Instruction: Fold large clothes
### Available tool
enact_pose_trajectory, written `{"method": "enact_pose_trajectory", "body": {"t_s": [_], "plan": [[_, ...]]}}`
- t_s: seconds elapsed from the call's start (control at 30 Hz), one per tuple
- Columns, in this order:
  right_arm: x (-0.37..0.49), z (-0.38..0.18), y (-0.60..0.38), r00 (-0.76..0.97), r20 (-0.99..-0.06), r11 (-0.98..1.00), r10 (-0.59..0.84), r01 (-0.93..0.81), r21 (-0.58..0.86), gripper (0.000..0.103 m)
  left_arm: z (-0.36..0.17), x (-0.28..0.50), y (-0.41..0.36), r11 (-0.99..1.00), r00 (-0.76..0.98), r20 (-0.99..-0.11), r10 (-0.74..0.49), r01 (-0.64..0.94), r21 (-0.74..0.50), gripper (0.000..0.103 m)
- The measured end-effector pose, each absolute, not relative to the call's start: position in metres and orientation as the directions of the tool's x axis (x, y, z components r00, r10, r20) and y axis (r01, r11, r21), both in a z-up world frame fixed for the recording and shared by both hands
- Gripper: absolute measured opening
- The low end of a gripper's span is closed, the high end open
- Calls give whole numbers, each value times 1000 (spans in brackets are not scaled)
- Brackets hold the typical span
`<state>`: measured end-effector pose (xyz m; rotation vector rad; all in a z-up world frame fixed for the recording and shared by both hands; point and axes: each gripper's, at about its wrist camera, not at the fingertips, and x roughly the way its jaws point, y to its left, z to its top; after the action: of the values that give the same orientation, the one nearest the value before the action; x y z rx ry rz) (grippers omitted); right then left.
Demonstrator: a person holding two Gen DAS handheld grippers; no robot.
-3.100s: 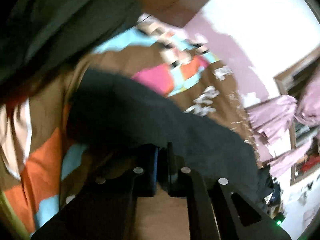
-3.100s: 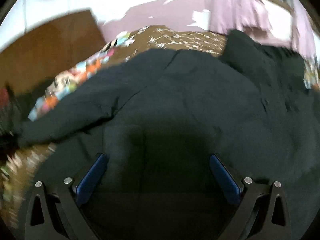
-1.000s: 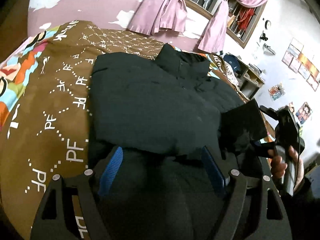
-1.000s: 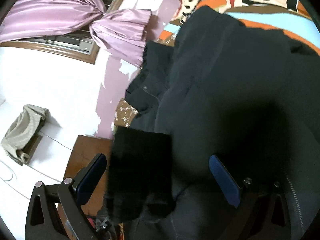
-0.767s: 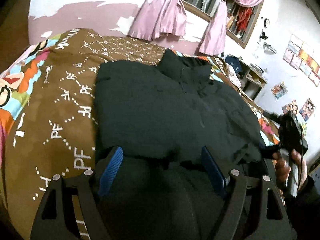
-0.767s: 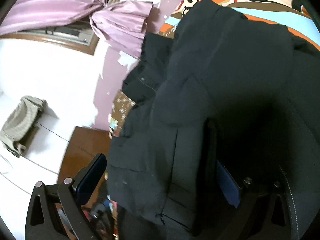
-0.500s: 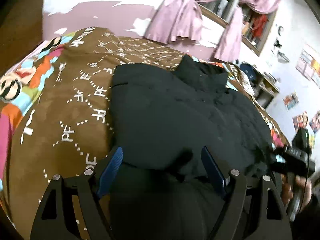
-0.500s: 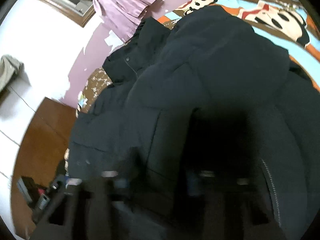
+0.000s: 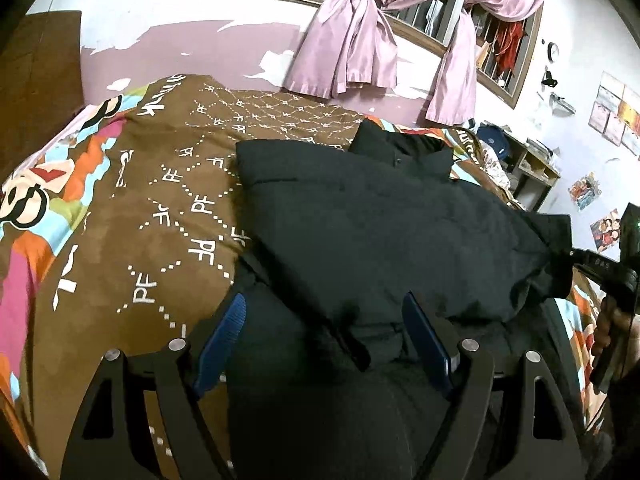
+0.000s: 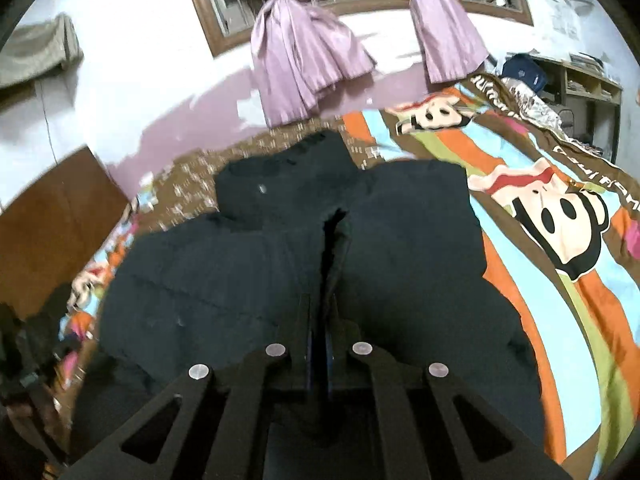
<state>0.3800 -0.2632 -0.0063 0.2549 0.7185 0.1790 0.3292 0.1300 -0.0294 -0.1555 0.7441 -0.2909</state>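
The left claw (image 9: 324, 344) hovers low over the hem end of the black jacket (image 9: 380, 240), its blue pads spread wide apart with nothing between them. The right claw (image 10: 319, 340) is pinched tight on a fold of that jacket. The jacket lies lengthwise on the bed (image 9: 132, 216), collar toward the purple curtains (image 9: 348, 52). A second ago the right claw was spread; now it grips.
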Motion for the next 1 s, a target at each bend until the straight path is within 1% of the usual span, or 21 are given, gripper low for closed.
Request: {"method": "enact_pose_trajectory", "body": {"t_s": [0.03,0.1,0.13,0.17,0.23,0.27,0.3,0.33,0.37,0.43,0.5,0.53,0.6,0.67,0.73,0.83,0.93,1.0], "plan": [[383,-10,-262,731,-638,958,243,-76,277,8,-30,334,130,947,699,-640,-318,204,-247,76],[382,-13,-261,728,-655,971,203,-63,231,13,-30,345,129,947,700,-640,-318,209,-243,76],[384,-13,-258,734,-656,978,178,-55,203,19,-29,351,127,949,700,-641,-314,212,-233,76],[384,-12,-257,741,-652,982,159,-50,183,22,-29,357,125,951,701,-644,-307,216,-219,76],[384,-12,-256,749,-646,986,147,-57,158,22,-32,367,126,956,697,-653,-295,216,-201,76],[384,-12,-255,748,-649,988,138,-60,141,25,-34,372,127,957,695,-657,-291,211,-201,76],[384,-13,-252,745,-654,990,133,-66,126,28,-35,375,130,956,695,-657,-293,204,-210,76],[385,-14,-250,738,-662,990,134,-76,116,36,-38,377,134,953,693,-655,-301,196,-231,76],[388,-16,-250,732,-667,990,138,-78,119,42,-40,378,138,951,692,-654,-307,188,-247,76],[391,-24,-255,708,-687,984,167,-75,162,42,-46,377,148,945,682,-659,-318,172,-278,76],[396,-35,-260,677,-714,980,179,-58,190,13,-51,375,154,948,672,-673,-309,162,-274,76],[397,-39,-261,670,-725,985,159,-55,166,8,-52,374,156,949,669,-677,-306,161,-271,76],[393,-36,-263,682,-715,986,156,-68,150,7,-56,369,161,950,665,-681,-305,158,-271,76],[387,-26,-261,720,-690,997,78,-55,55,6,-58,361,165,947,665,-679,-309,153,-281,76],[382,-12,-265,770,-639,999,-11,-11,-30,5,-59,356,167,952,665,-686,-295,143,-271,76],[387,-5,-277,772,-635,999,-34,15,-35,6,-62,354,167,959,657,-703,-273,131,-251,76],[391,-4,-282,760,-643,995,-96,57,-81,11,-60,353,166,963,668,-698,-259,122,-241,76],[388,-2,-280,761,-640,994,-104,62,-87,13,-56,356,164,962,677,-689,-260,121,-244,76]]}}
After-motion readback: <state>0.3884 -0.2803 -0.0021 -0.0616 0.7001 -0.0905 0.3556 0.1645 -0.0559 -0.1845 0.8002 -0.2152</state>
